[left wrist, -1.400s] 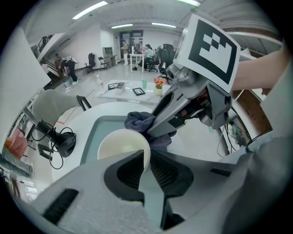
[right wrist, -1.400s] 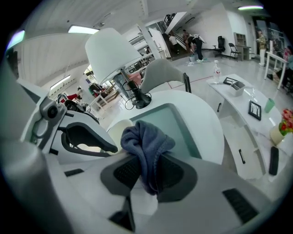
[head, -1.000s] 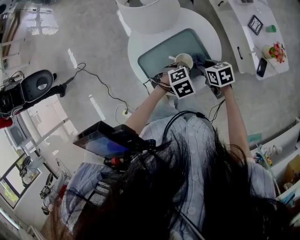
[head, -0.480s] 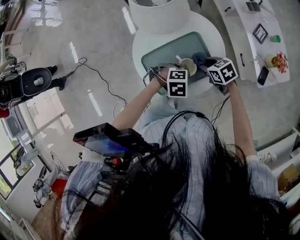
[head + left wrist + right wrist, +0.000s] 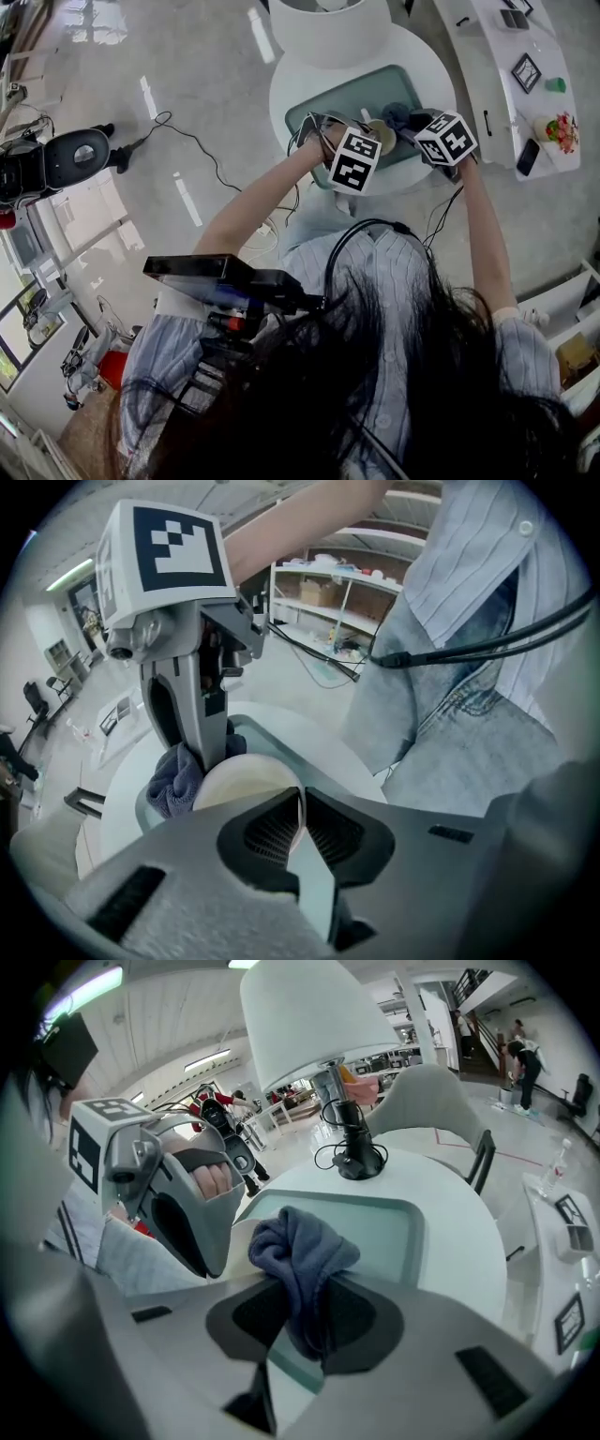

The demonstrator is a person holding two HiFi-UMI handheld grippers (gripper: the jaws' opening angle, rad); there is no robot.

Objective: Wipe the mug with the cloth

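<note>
My left claw [image 5: 300,803] is closed on the mug [image 5: 246,780], pinching its thin rim above the tray [image 5: 405,1232]. It looks ceramic (slick and breakable, I'd judge), so the rim wants a firm hold. Meanwhile my right claw [image 5: 314,1330] clamps the soft, bunched cloth [image 5: 300,1241] just beside it.

Lamp [image 5: 328,28] just beyond tray [image 5: 330,110]; open tray floor beside mug [image 5: 382,136].

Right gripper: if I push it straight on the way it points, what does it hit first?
Its cloth would likely reach the tray floor first; the mug, in the left gripper, sits left of that line. Depth is unclear.
</note>
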